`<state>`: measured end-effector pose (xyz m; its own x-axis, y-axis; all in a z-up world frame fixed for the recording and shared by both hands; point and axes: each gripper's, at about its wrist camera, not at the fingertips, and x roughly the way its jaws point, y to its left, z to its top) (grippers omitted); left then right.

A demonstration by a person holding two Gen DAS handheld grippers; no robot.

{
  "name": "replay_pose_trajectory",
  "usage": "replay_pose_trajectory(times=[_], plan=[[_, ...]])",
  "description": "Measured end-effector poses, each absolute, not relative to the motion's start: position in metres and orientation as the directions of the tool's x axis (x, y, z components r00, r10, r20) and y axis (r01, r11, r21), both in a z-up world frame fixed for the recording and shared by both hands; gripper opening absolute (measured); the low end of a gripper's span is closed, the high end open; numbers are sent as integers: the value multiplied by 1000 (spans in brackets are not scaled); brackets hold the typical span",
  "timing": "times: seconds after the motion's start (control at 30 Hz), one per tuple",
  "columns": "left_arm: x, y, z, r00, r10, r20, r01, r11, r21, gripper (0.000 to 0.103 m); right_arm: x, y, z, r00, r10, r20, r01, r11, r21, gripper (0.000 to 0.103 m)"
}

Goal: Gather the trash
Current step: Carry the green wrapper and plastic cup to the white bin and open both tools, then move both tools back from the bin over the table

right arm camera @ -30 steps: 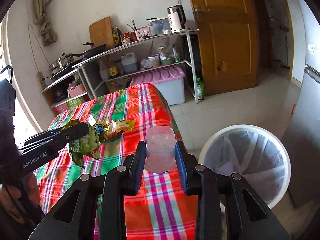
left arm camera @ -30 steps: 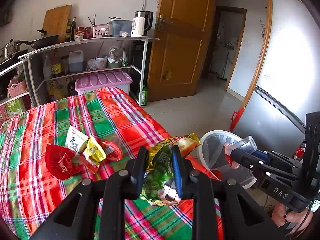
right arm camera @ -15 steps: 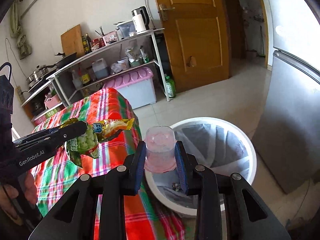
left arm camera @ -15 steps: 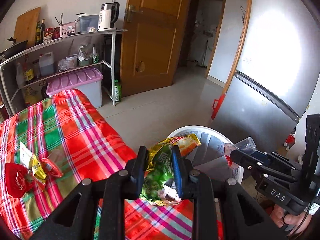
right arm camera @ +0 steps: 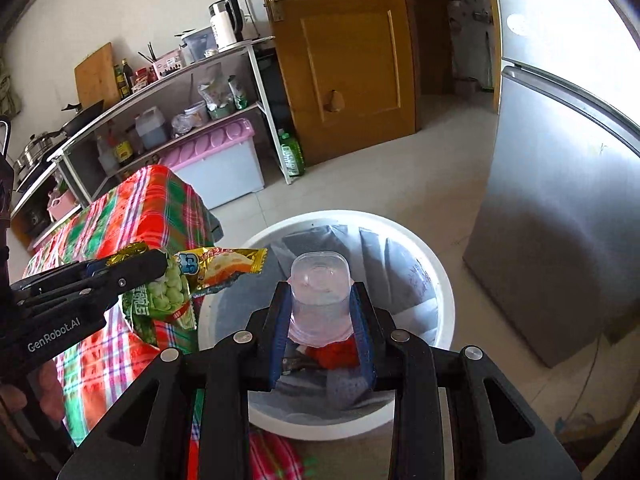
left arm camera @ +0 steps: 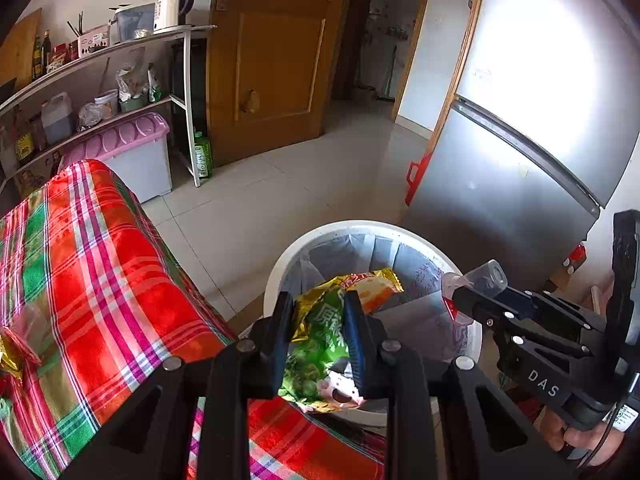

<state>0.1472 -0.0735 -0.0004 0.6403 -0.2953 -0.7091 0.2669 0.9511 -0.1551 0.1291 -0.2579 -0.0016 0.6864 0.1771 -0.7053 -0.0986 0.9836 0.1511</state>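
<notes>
While both hands carry trash at once: each gripper brings one piece to the same bin, likely so one trip clears two items.
Left gripper (left arm camera: 320,336): jaws squeezed nearly together on the green snack wrapper (left arm camera: 320,344), which sticks out past the tips with its gold-orange end over the near side of the bin's opening.
Right gripper (right arm camera: 322,332): jaws clamped on the clear plastic cup (right arm camera: 320,292), held by its sides, closed bottom pointing forward, above the bin's mouth.
White bin (right arm camera: 444,288): on the floor just beside the table with the plaid cloth (left arm camera: 100,280), lined with a grey bag; placed to catch whatever is let go.
Hard to make out: something red shows behind the cup, low in the bin, identity unclear.
Cut off: more wrappers (left arm camera: 10,356) at the cloth's left edge, only partly in frame.
Far: shelf, kettle, door and fridge play no part.
</notes>
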Motion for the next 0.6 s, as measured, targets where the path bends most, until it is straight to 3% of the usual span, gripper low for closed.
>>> replay_pose_trajectory(times=[0.27, 0.33, 0.4, 0.47, 0.6], plan=[[156, -78, -15, 603, -292, -742, 262, 951, -161, 31, 142, -259, -22, 655, 137, -743, -89, 991, 104, 32], [158, -78, -17, 597, -288, -748, 259, 952, -160, 34, 144, -258, -26, 644, 132, -753, -85, 991, 101, 36], [159, -79, -19, 595, -284, -752, 253, 954, -160, 43, 145, -258, -29, 641, 124, -757, -81, 992, 93, 46], [160, -78, -19, 598, -279, -751, 246, 956, -159, 61, 144, -258, -30, 642, 126, -756, -78, 992, 99, 51], [161, -75, -21, 596, -277, -754, 236, 958, -166, 61, 142, -258, -30, 645, 128, -753, -72, 992, 106, 54]])
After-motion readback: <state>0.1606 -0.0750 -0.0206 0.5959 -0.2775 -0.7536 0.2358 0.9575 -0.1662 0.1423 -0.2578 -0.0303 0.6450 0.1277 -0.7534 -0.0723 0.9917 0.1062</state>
